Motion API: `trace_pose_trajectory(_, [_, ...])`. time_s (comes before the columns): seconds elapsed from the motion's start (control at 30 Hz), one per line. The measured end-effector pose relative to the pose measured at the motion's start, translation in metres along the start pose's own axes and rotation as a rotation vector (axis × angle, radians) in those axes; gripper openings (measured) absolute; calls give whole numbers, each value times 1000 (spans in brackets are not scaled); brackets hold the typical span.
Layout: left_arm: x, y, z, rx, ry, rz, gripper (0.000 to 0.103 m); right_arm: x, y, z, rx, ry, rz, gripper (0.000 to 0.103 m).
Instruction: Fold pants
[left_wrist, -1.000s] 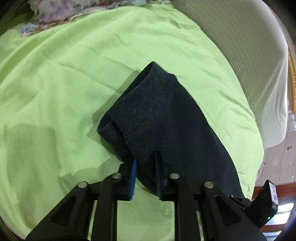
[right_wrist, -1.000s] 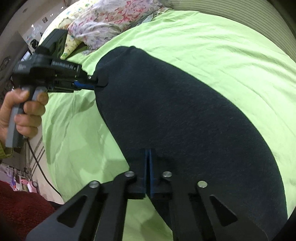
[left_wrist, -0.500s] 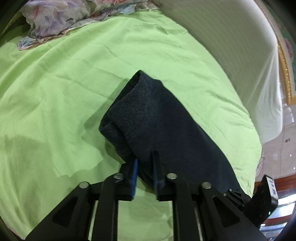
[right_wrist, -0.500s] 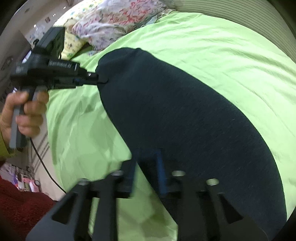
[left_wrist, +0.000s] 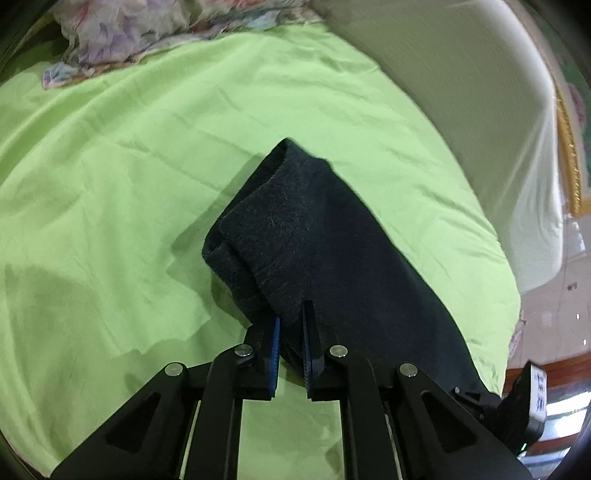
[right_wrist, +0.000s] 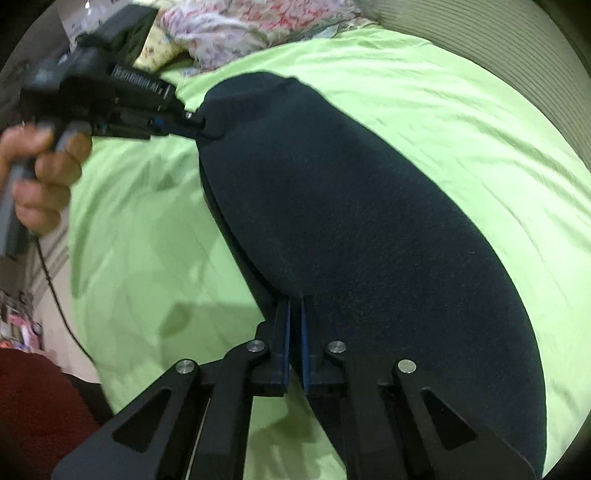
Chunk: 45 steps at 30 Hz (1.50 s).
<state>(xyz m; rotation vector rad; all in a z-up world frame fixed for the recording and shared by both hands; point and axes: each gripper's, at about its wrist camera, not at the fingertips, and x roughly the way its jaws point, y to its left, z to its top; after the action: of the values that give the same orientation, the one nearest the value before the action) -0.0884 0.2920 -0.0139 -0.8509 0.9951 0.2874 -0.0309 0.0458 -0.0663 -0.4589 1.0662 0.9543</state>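
The dark navy pants (right_wrist: 369, 236) lie folded lengthwise on the lime-green sheet (left_wrist: 129, 177) of a bed, forming a long, thick band that runs from one gripper to the other. In the left wrist view the left gripper (left_wrist: 291, 332) has its blue-padded fingers (left_wrist: 274, 332) clamped on the fuzzy near edge of the pants, where the fabric is doubled into a thick fold; the cloth fills the narrow space between the pads, so this gripper is pinching the pants. From that clamp the pants stretch away toward the lower right of the view, where the black body of the right gripper (left_wrist: 524, 398) shows at the far end of the cloth. In the right wrist view the right gripper (right_wrist: 293, 325) is closed tight on the near edge of the pants, its pads nearly meeting with a thin layer of fabric between them. Beyond the pants in that view, a person's hand (right_wrist: 40, 177) holds the handle of the left gripper, whose tip bites the far corner of the cloth. A crumpled floral blanket (right_wrist: 240, 26) sits beyond the pants at the head of the sheet, and a pale ribbed mattress edge (left_wrist: 461, 110) rises beside the sheet on the right of the pants. A dark red garment (right_wrist: 33, 406) shows to the lower left of the pants.
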Motion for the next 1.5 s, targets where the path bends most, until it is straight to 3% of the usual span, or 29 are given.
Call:
trace_pose_trajectory(0.13, [-12, 2, -10, 30, -6, -22, 8, -21, -8, -1, 28, -39, 88, 5])
trace_pose_trajectory(0.3, [2, 19, -18, -19, 45, 2, 10, -13, -17, 0, 61, 7, 130, 9])
trace_pose_trajectory(0.37, [2, 20, -17, -26, 51, 14, 18, -12, -23, 4, 107, 13, 132, 14])
trace_pose_trajectory(0.4, [1, 20, -16, -27, 57, 27, 29, -15, -27, 7, 132, 4, 143, 17])
trace_pose_trajectory(0.43, [0, 21, -16, -34, 66, 34, 42, -20, -31, 10, 157, -17, 164, 26])
trace_pose_trajectory(0.47, [-1, 23, -15, -49, 75, 38, 48, -23, -33, 9, 176, -37, 170, 39])
trace_pose_trajectory(0.53, [-6, 29, -16, -79, 68, 40, 52, -36, -51, 16, 253, -105, 163, 49])
trace_pose_trajectory(0.67, [-8, 38, -14, -110, 75, 44, 56, -49, -103, 26, 439, -180, 128, 49])
trace_pose_trajectory(0.77, [-2, 40, -10, -122, 84, 61, 56, -36, -145, 39, 524, -169, 113, 49])
trace_pose_trajectory(0.87, [5, 42, -4, -138, 82, 70, 56, -12, -168, 47, 566, -101, 114, 48])
trace_pose_trajectory(1.03, [15, 42, -1, -129, 87, 86, 55, 26, -152, 50, 454, 70, 121, 44])
trace_pose_trajectory(1.13, [21, 43, 4, -124, 85, 89, 54, 29, -138, 47, 363, 71, 93, 43])
trace_pose_trajectory(1.2, [25, 41, 8, -122, 74, 89, 54, 32, -143, 48, 382, 75, 121, 35])
trace_pose_trajectory(1.27, [30, 37, 10, -108, 61, 96, 52, 35, -148, 48, 408, 84, 171, 19])
trace_pose_trajectory(1.4, [32, 31, 12, -71, 49, 73, 21, 23, -135, 50, 350, 72, 125, 12])
trace_pose_trajectory(1.5, [19, 26, 11, -39, 17, 35, 18, -12, -133, 58, 323, -39, 33, 9])
